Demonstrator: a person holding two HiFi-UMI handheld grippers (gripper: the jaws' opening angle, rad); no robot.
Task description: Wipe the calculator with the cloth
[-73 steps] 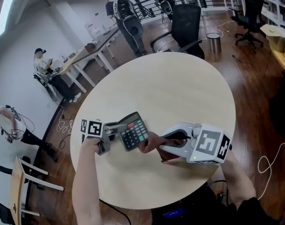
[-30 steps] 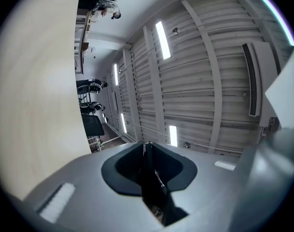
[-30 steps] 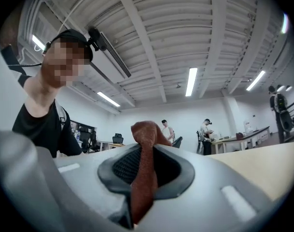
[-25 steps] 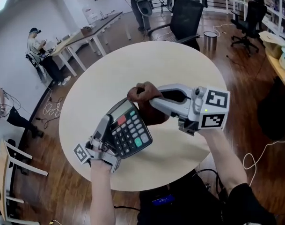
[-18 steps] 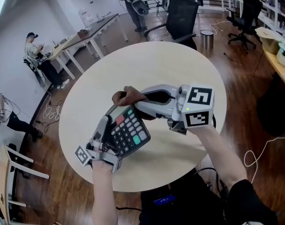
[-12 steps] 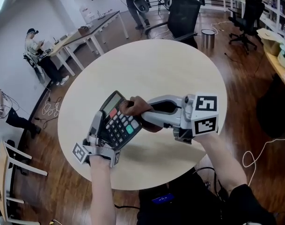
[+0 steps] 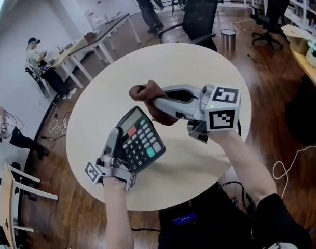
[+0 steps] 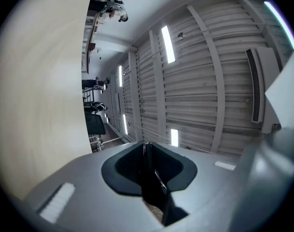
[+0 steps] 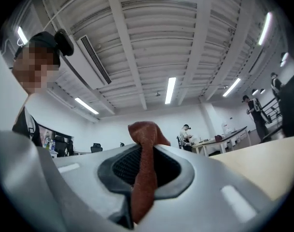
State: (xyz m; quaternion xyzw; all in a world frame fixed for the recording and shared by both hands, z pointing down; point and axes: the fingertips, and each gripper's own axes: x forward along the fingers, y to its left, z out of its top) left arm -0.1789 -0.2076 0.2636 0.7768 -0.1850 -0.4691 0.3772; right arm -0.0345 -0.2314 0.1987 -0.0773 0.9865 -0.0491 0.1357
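Note:
A dark calculator (image 7: 140, 143) with a grey display and coloured keys is held tilted above the round table (image 7: 199, 66), near its front left. My left gripper (image 7: 115, 148) is shut on the calculator's left edge; in the left gripper view the jaws (image 8: 147, 178) pinch that thin dark edge (image 8: 154, 190). My right gripper (image 7: 155, 102) is shut on a brown cloth (image 7: 145, 93), which bunches just beyond the calculator's top edge, clear of the keys. The cloth (image 9: 144, 163) hangs between the jaws (image 9: 142, 180) in the right gripper view.
The pale round table has nothing else on it. Behind it stand a black office chair (image 7: 202, 15) and a metal bin (image 7: 228, 38). Long desks (image 7: 95, 38) with a seated person (image 7: 36, 56) lie far left. A cable (image 7: 290, 162) trails on the wood floor.
Half a second ago the cloth rested on the calculator's keys; now my right gripper has carried it up and off, past the top edge. The calculator has shifted only slightly in my left gripper.

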